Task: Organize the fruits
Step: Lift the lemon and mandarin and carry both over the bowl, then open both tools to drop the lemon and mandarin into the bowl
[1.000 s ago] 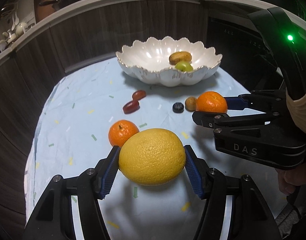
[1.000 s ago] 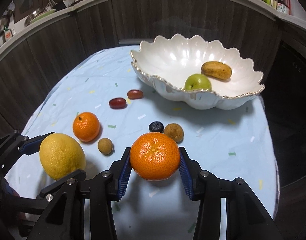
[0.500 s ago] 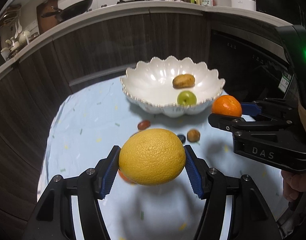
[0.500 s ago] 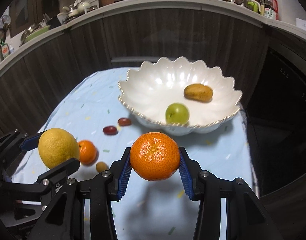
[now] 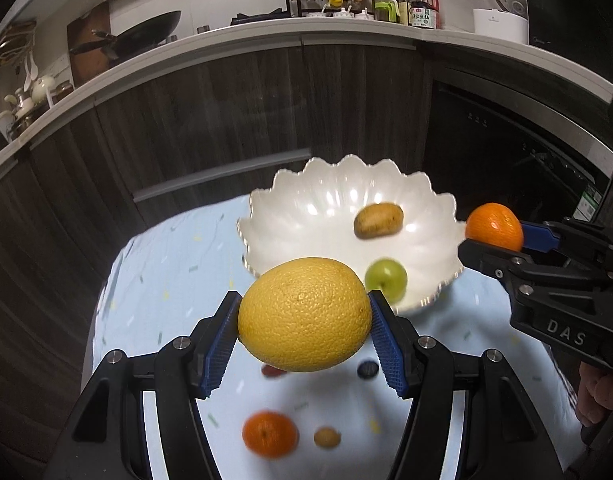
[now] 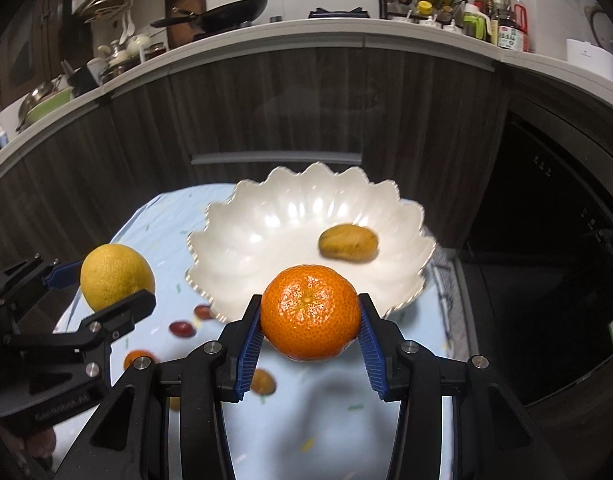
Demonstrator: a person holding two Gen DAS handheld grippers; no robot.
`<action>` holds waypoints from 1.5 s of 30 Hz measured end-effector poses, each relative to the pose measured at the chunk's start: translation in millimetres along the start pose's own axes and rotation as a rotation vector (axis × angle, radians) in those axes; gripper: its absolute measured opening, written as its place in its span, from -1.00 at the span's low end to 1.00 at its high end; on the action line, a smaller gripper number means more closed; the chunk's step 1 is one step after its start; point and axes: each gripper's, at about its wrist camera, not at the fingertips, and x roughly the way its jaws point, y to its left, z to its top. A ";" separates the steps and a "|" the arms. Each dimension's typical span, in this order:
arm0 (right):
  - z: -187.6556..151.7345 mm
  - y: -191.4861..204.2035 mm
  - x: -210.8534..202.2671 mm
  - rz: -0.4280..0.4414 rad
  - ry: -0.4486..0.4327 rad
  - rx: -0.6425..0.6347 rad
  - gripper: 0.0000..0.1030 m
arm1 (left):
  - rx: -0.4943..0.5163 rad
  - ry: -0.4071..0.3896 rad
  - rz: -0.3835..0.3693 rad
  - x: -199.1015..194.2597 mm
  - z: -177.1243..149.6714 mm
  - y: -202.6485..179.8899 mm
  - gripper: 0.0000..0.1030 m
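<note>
Dark wood cabinets back a pale blue cloth (image 5: 154, 296) bearing a scalloped white ceramic bowl (image 6: 242, 240). Near its rim, the left gripper (image 5: 304, 326) clamps a large yellow citrus (image 5: 305, 315) and the right gripper (image 6: 310, 328) a smooth orange mandarin (image 6: 310, 312), each at its widest girth. Both look firm, the yellow one heavier, the bowl chippable.

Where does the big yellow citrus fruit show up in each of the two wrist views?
Left wrist view: yellow citrus at lower centre, between the left gripper fingers.
Right wrist view: at the left edge, in that same gripper.
Shared landmark: the white scalloped bowl, behind it in both.
</note>
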 end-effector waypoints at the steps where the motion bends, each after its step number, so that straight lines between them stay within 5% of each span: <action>1: 2.6 -2.6 0.9 -0.004 -0.002 0.004 -0.11 | 0.001 -0.001 -0.001 2.7 4.0 0.3 0.20; 23: 26.3 -41.1 71.4 -0.077 0.079 0.071 -0.11 | -0.006 0.057 -0.002 96.2 45.9 6.0 0.19; 34: 25.7 -45.4 93.5 -0.085 0.124 0.076 -0.11 | -0.001 0.120 -0.027 123.2 43.2 5.3 0.19; 38: 25.2 -45.0 93.6 -0.082 0.128 0.077 -0.08 | 0.026 0.083 -0.007 116.9 47.5 1.7 0.29; 40: 25.4 -46.0 91.8 -0.085 0.121 0.083 0.17 | 0.025 0.084 -0.006 115.2 51.0 2.3 0.32; 42: 26.9 -47.3 85.5 -0.109 0.092 0.095 0.62 | 0.026 0.086 -0.004 114.8 53.4 3.3 0.33; 45: 29.3 -46.4 79.0 -0.129 0.072 0.094 0.67 | 0.023 0.086 0.005 112.9 54.8 5.0 0.38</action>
